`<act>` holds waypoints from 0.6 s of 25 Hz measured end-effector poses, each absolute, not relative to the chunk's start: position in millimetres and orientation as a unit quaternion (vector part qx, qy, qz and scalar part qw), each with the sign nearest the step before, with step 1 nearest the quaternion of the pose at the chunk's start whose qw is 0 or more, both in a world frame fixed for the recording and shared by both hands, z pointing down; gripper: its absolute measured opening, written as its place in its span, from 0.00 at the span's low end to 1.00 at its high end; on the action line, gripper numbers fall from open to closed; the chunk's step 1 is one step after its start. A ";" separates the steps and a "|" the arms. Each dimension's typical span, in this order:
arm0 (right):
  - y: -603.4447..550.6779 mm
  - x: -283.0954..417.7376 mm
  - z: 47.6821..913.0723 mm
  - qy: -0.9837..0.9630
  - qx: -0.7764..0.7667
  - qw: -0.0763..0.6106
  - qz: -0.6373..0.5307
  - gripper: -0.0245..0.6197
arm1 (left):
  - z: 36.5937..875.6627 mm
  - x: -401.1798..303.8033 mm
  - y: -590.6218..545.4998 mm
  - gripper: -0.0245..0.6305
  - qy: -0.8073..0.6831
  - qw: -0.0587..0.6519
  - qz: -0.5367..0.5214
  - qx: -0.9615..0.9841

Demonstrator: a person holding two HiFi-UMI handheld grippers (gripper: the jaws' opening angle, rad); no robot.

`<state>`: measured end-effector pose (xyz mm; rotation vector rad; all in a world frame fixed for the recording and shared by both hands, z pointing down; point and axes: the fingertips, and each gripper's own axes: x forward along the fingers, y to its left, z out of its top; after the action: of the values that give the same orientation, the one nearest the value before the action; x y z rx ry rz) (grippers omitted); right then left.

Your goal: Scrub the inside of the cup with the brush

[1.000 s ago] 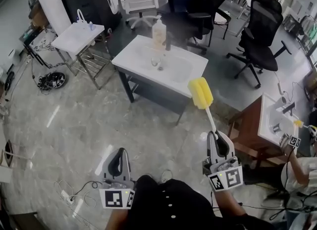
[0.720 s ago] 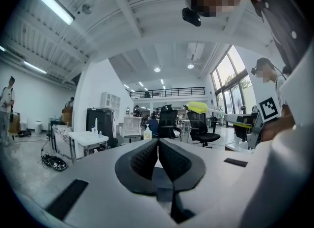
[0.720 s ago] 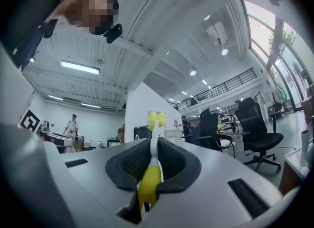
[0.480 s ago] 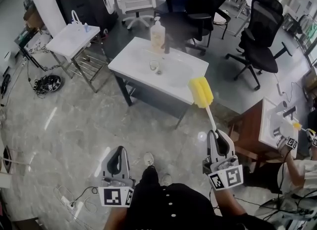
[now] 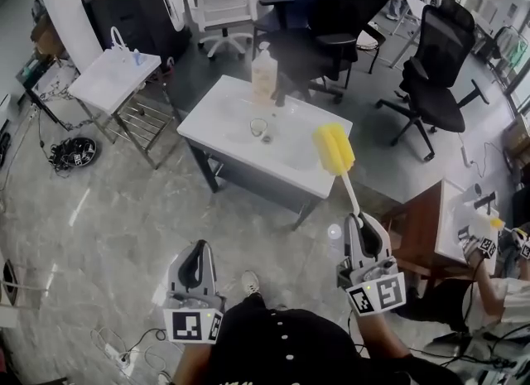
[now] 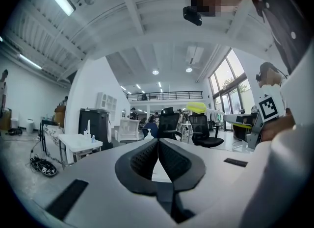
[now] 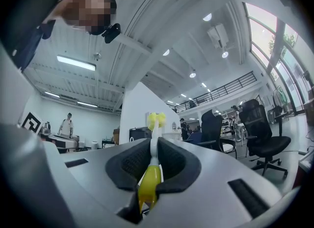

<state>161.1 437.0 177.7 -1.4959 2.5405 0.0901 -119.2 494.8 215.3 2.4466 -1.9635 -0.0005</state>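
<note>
My right gripper (image 5: 358, 219) is clamped on the brush (image 5: 338, 160), a long white stem with a yellow handle end and a blocky yellow sponge head. In the right gripper view the jaws of that gripper (image 7: 154, 141) pinch the stem just above the yellow handle (image 7: 148, 185), and the sponge stands straight out beyond the fingertips. My left gripper (image 5: 200, 247) carries nothing. In its own view the two black pads of this gripper (image 6: 158, 141) meet tip to tip with no gap between them.

The small clear glass cup (image 5: 259, 127) stands upright on the white table with a sunken basin (image 5: 219, 102). It sits just on my side of the clear pump bottle of pale liquid (image 5: 263, 73). From the head view the cup lies well apart from the brush, ahead of the sponge head and off to its left. The sponge is up in the air, and in that picture it overlaps the table's near right edge. Neither gripper touches the cup. Both grippers are held out in front of me over the grey stone floor (image 5: 124, 209), short of the table.
</note>
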 end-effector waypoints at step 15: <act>349.7 114.2 172.6 0.848 -0.520 0.095 0.043 0.12 | 210.4 -168.0 397.5 0.08 -0.610 -0.007 -0.011 0.792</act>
<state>114.2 349.7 172.6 -1.5409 2.5149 0.1262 -168.0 397.5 210.4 2.4988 -1.9256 -0.0348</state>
